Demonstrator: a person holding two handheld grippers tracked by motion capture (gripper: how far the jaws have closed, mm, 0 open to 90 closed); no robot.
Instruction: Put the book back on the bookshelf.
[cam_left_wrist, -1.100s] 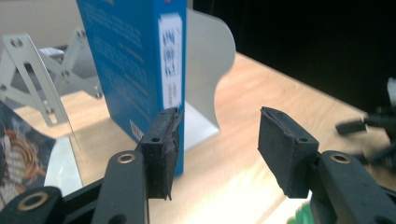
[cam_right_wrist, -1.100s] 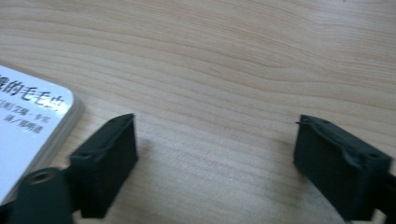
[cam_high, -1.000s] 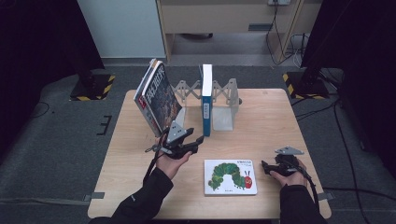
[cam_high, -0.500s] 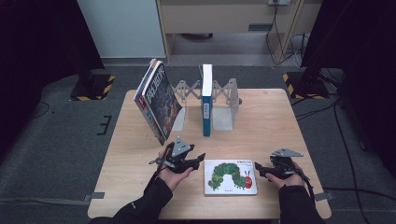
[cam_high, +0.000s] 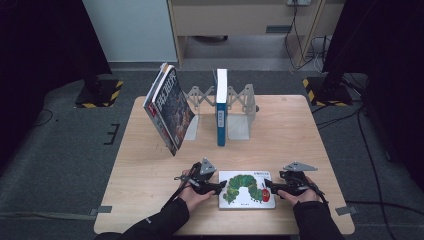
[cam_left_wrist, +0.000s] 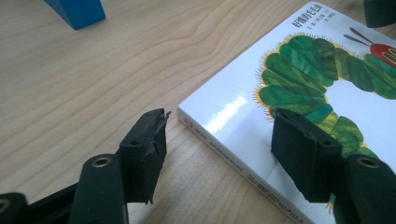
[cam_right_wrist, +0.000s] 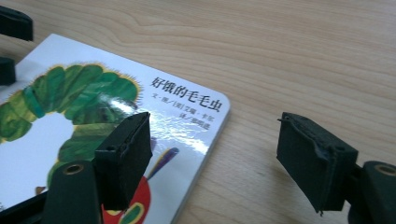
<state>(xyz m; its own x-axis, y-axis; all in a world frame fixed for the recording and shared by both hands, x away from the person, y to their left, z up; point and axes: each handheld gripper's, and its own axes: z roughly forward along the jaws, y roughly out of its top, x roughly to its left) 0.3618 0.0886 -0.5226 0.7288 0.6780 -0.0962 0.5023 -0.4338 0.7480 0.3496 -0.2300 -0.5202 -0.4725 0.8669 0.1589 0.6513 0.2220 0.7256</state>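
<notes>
Bare tabletop (cam_high: 150, 165) round book (cam_high: 247, 189) edges.

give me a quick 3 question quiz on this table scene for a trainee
1. True or false: the caterpillar picture book lies flat on the table, cover up.
2. How many books stand or lean at the folding book rack?
a) one
b) two
c) four
3. Where do the left gripper and the right gripper sit in relation to the picture book?

Key
1. True.
2. b: the blue book stands upright in the rack and the dark-covered book leans at its left end.
3. One at each short side of it, jaws open and pointing inward. The left straddles the book's edge and the right one of its corners; neither pair of pads presses on it.
</notes>
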